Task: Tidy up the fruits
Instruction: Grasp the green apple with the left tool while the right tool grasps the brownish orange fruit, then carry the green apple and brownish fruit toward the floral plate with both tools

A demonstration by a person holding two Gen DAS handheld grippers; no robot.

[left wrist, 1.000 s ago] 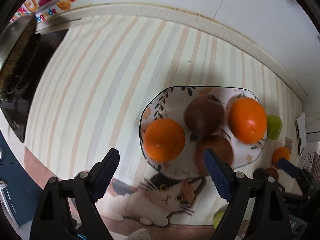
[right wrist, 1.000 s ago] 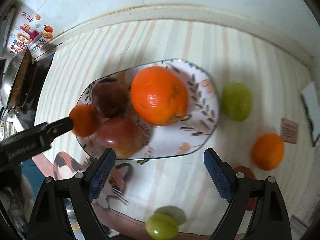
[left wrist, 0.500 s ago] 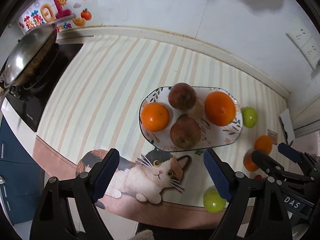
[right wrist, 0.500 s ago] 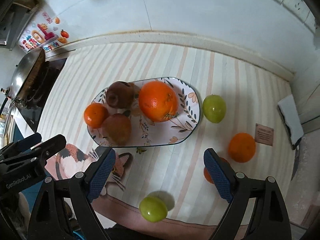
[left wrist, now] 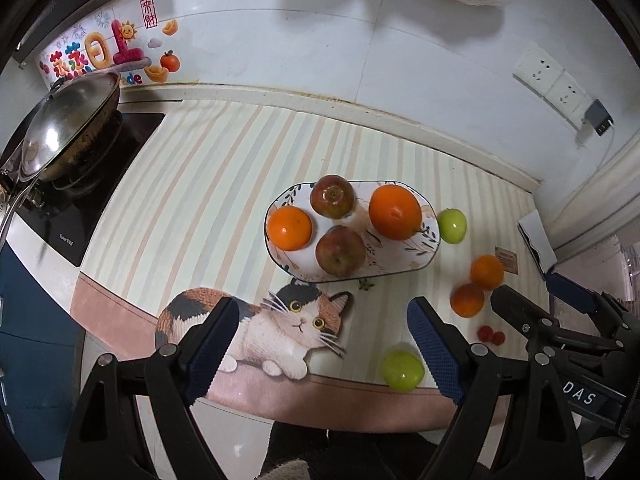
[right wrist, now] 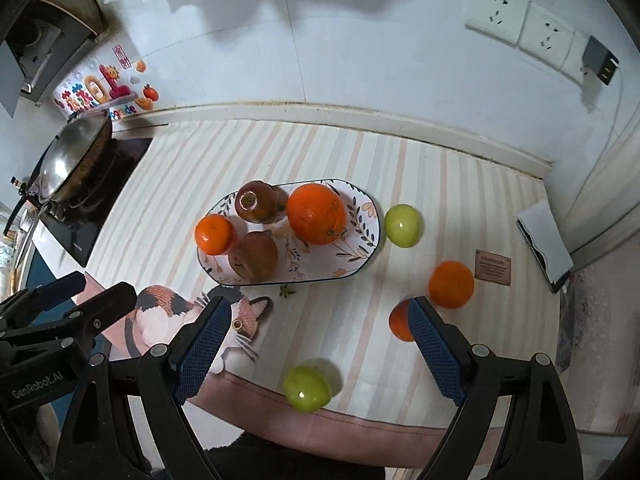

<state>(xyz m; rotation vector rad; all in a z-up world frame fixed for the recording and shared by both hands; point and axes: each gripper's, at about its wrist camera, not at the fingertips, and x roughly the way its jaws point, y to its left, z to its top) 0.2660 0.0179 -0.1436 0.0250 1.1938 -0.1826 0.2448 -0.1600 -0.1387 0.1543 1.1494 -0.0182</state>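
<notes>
The left gripper (left wrist: 322, 348) is showing black plastic arms dotted with silver screws and dark blue ridged pads (left wrist: 210, 342). The right gripper (right wrist: 320, 346) is wearing the same black and blue, and white lettering is marking each one's side.

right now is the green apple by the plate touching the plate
Apart. In the left wrist view a strip of striped mat shows between the green apple and the plate rim.

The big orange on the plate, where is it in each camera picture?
Left wrist view: big orange right of middle, at the plate's right end.
Right wrist view: big orange at picture middle, same end.
Shared landmark: green fruit just right of the plate.
</notes>
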